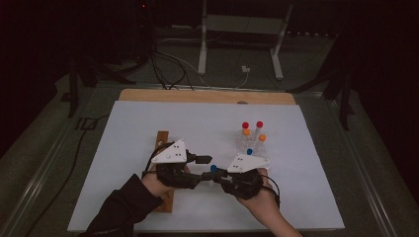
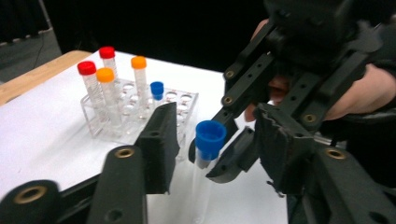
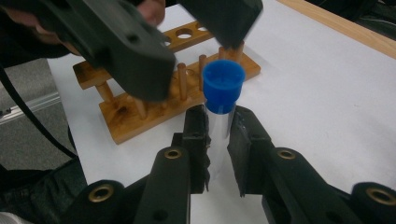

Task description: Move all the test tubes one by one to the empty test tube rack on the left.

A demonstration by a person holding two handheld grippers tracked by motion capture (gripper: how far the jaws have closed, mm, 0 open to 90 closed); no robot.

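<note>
A clear tube with a blue cap (image 1: 213,168) (image 2: 210,134) (image 3: 223,84) stands upright between the two hands. My right gripper (image 1: 218,174) (image 3: 218,127) is shut on its clear body, below the cap. In the left gripper view the right gripper (image 2: 211,163) comes in from the right and clamps the tube. My left gripper (image 1: 208,168) (image 2: 215,140) (image 3: 196,56) faces it with one jaw on each side of the cap. A gap shows on both sides, so the left jaws are open around the cap without touching it.
A clear plastic rack (image 1: 252,143) (image 2: 187,100) holds several tubes with red, orange and blue caps, right of centre. A wooden peg rack (image 1: 162,140) (image 3: 140,116) lies under the left hand. A white sheet (image 1: 296,197) covers the table.
</note>
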